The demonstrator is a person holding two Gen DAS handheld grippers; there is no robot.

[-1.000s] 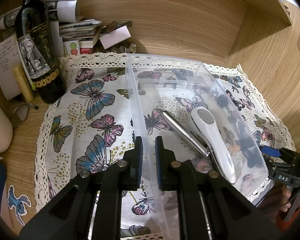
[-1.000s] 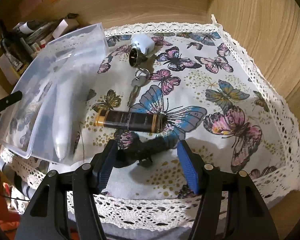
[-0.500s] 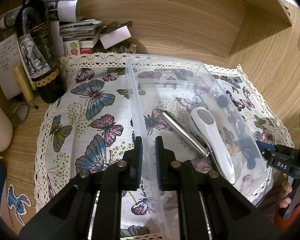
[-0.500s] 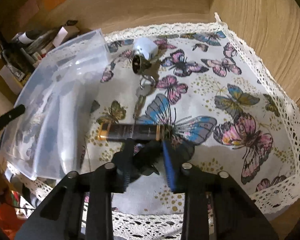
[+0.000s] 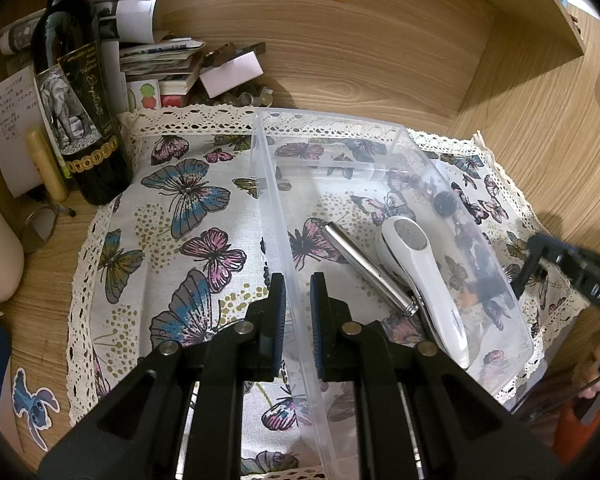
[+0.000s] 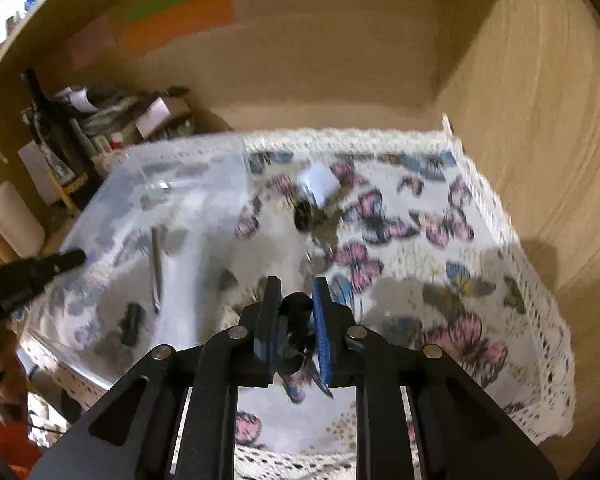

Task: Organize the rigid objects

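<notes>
The clear plastic bin [image 5: 384, 152] is light, stiff and slippery-walled; the left gripper [image 5: 298, 312] is clamped on its near-left wall, a sound place to steady it. The right gripper [image 6: 296, 320], its jaws just closed, pinches a small black object [image 6: 296, 308] (blurred, probably rigid and light) above the cloth, right of the bin.

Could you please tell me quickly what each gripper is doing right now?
Left gripper: shut on the clear plastic bin's wall.
Right gripper: shut on a small black object.
</notes>
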